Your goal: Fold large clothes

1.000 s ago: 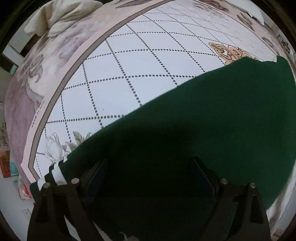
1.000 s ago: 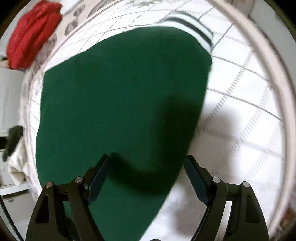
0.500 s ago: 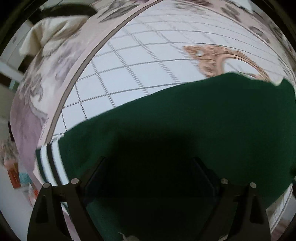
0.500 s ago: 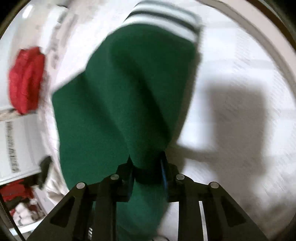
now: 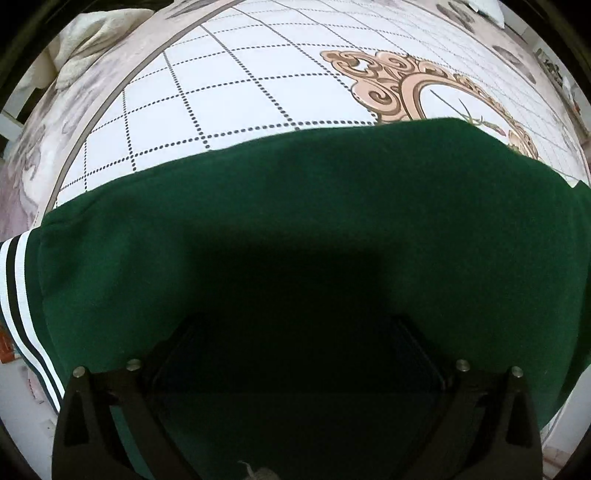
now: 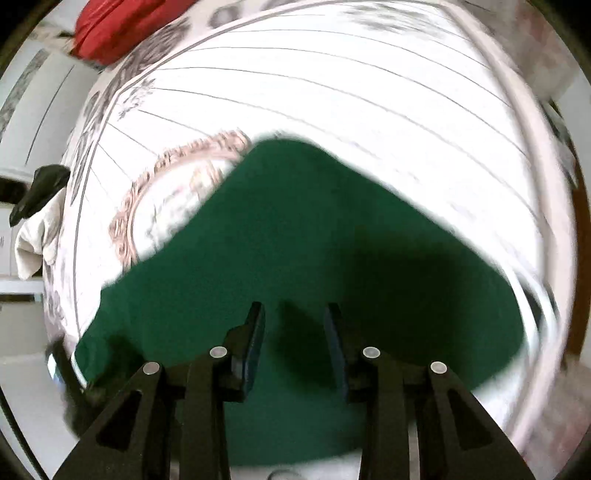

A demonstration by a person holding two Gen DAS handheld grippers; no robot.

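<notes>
A white quilted bedspread (image 5: 258,74) with dotted grid lines and a tan scrolled medallion fills the upper frame. Across the lower half lies the dark green fleece garment (image 5: 295,229), smooth, its black-and-white striped ribbed cuff (image 5: 18,295) at the left edge. Left gripper (image 5: 295,332) spread wide above it; right gripper (image 6: 293,325) parted, empty. Red bundle (image 6: 118,26) upper left.

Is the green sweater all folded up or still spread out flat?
Spread out mostly flat. The green sweater covers a wide patch of the patterned bedspread, its striped cuff out to one side. Hidden layers: cannot tell.
</notes>
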